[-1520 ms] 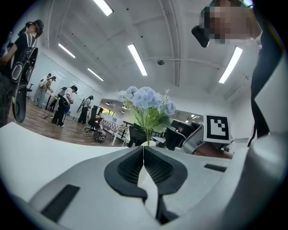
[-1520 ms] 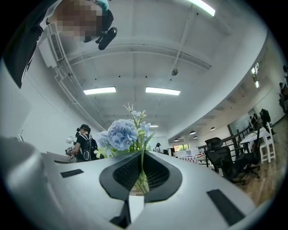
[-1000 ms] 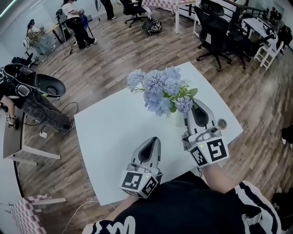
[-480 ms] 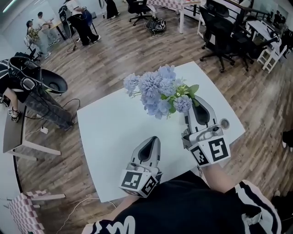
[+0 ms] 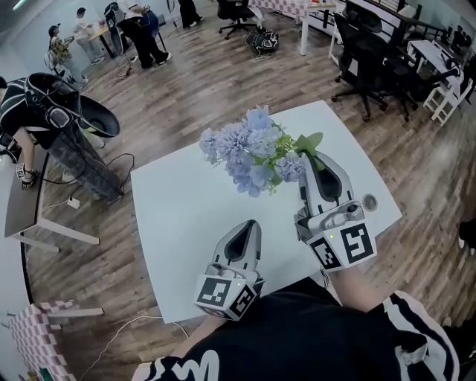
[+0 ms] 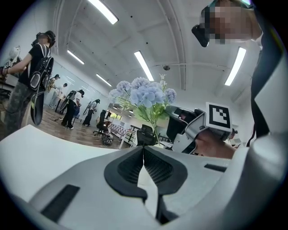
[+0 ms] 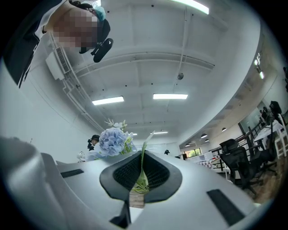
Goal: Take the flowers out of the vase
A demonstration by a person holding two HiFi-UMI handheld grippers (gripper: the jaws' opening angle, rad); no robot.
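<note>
One flower bunch [image 5: 249, 149] drifted left in right gripper [image 5: 312, 165].

I am working in an open-plan office, or a shared work hall much like one. A wood-plank floor [image 5: 223, 82] runs wide under everything. Black swivel chairs [image 5: 368, 56] on castors crowd the far right beside desks [image 5: 439, 52], and another white desk [image 5: 312, 9] stands at the far edge. At the far left, people [image 5: 145, 33] gather round a small desk. My own white table [image 5: 186, 216] sits in the middle. The left gripper view shows a high white ceiling [image 6: 180, 40] with long strip lights [image 6: 144, 65]. The right gripper view shows more black chairs [image 7: 234, 157] at the right.
</note>
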